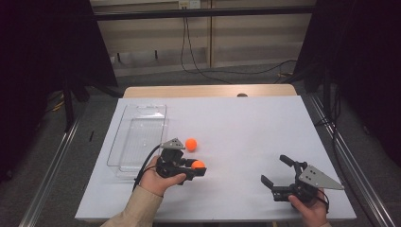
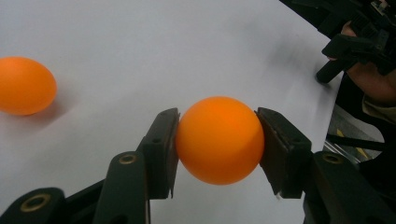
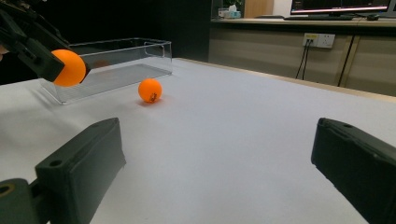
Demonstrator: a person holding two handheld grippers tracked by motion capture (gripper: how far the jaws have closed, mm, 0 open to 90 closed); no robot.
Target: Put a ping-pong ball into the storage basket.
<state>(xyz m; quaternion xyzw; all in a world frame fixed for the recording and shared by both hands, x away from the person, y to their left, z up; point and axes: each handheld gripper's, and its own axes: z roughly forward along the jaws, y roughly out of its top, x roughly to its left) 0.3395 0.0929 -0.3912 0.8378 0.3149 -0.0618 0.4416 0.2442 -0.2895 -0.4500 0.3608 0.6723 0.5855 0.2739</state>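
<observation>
From above, my left gripper (image 1: 197, 166) clamps one orange ball (image 1: 198, 164) over the white table (image 1: 246, 137), just right of the clear tray (image 1: 139, 137). A second ball (image 1: 191, 144) lies on the table just beyond it. My right gripper (image 1: 276, 171) stands wide, holding nothing, well apart.

Along my left jaws, the held ball (image 2: 219, 140) sits pressed between both pads, the loose ball (image 2: 25, 85) off left.

Along my right jaws, spread wide, the loose ball (image 3: 150, 90) rests beside the tray (image 3: 112, 65); the gripped ball (image 3: 70, 67) hangs above the table.
</observation>
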